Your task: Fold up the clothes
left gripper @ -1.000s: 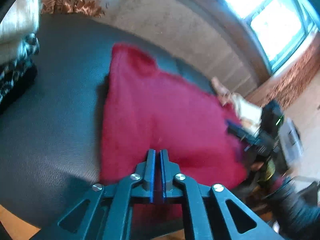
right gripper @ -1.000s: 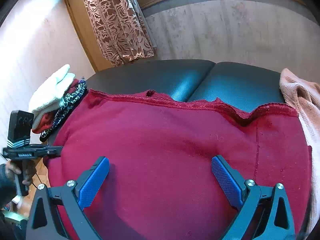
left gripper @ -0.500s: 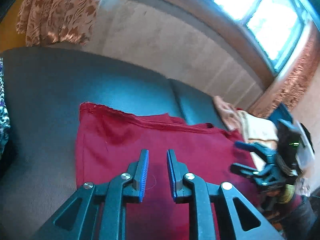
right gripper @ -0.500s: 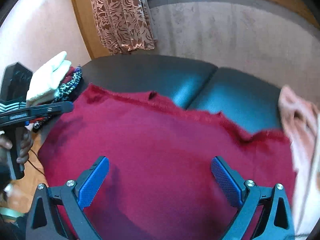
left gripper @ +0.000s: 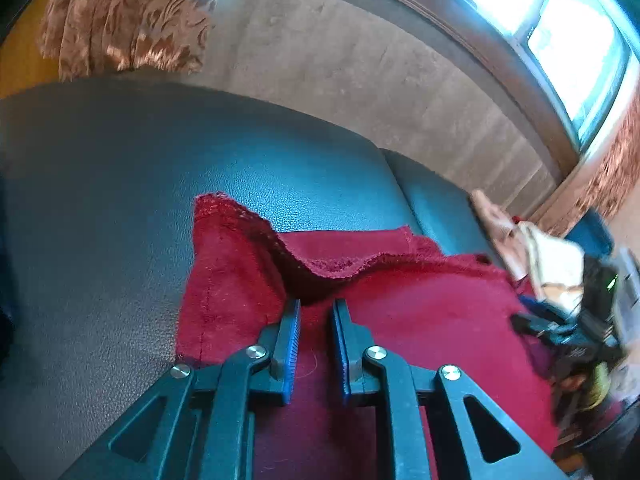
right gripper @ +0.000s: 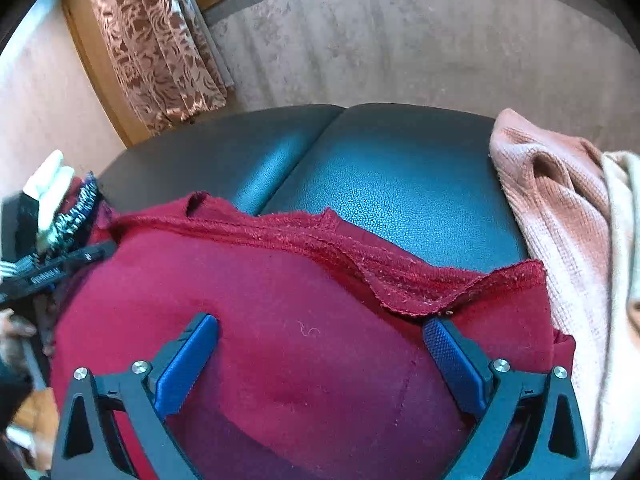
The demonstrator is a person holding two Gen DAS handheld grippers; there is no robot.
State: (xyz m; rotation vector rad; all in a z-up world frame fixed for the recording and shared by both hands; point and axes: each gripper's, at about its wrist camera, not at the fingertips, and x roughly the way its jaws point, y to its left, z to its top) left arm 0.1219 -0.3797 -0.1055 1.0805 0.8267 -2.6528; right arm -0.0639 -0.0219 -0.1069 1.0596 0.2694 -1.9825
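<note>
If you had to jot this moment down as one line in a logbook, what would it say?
task: fold clothes | red garment: spread on dark cushion, far edge rumpled | left gripper: narrow gap, nothing gripped | right gripper: wide open above it

Nothing here can be read. The left gripper [right gripper: 52, 272], seen at the edge of the right wrist view, carries a small pale marking on its black body (perhaps a printed label), but it is too blurred to make out any letters.
</note>
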